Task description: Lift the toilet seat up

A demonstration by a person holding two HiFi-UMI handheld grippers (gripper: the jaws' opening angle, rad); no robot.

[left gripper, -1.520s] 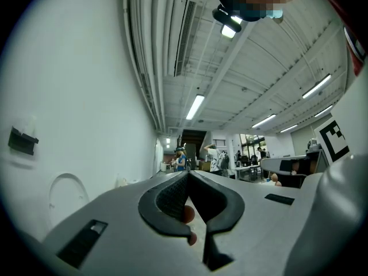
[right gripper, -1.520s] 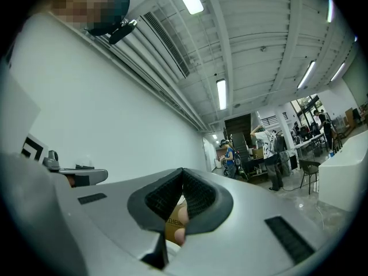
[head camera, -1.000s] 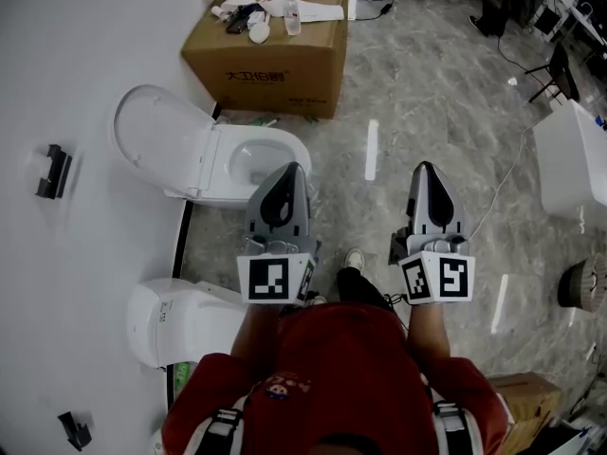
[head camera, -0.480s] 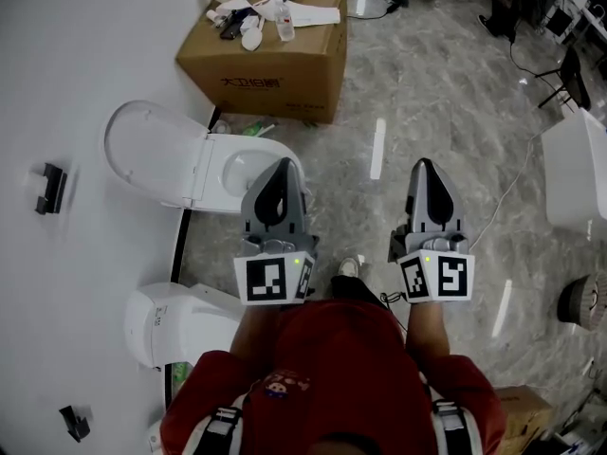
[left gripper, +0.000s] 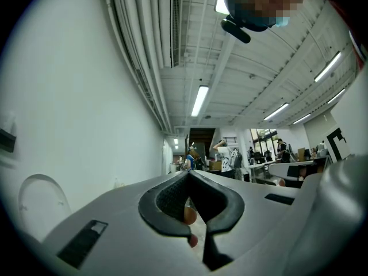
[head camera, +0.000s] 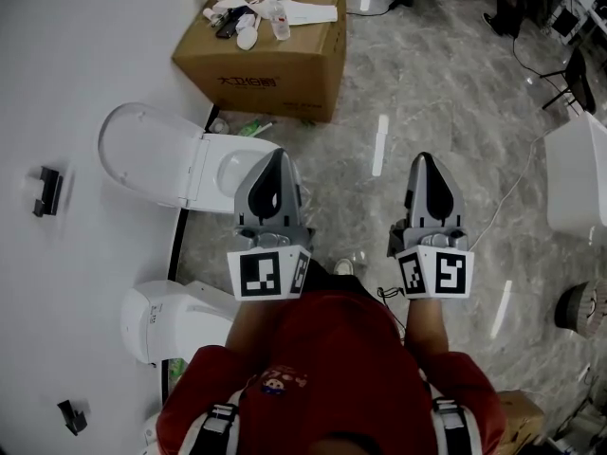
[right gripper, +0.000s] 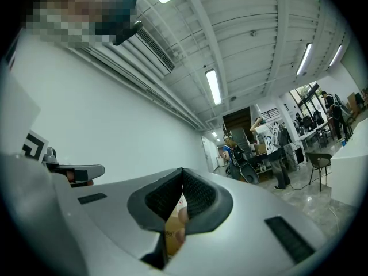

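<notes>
Found left gripper (head camera: 277, 154) and right gripper (head camera: 424, 157) both clenched empty, with toilet seat (head camera: 232, 146) apparently down just ahead-left of the left, hinge toward wall (head camera: 76, 74), right well apart.

White toilet (head camera: 194, 176) at the left, lid raised, seat apparently down.
Its oval lid (head camera: 147, 150) stands open, leaning back to the left against the white wall (head camera: 85, 55); the seat (head camera: 242, 142) looks to lie flat round the bowl opening, whose right part is hidden.
</notes>
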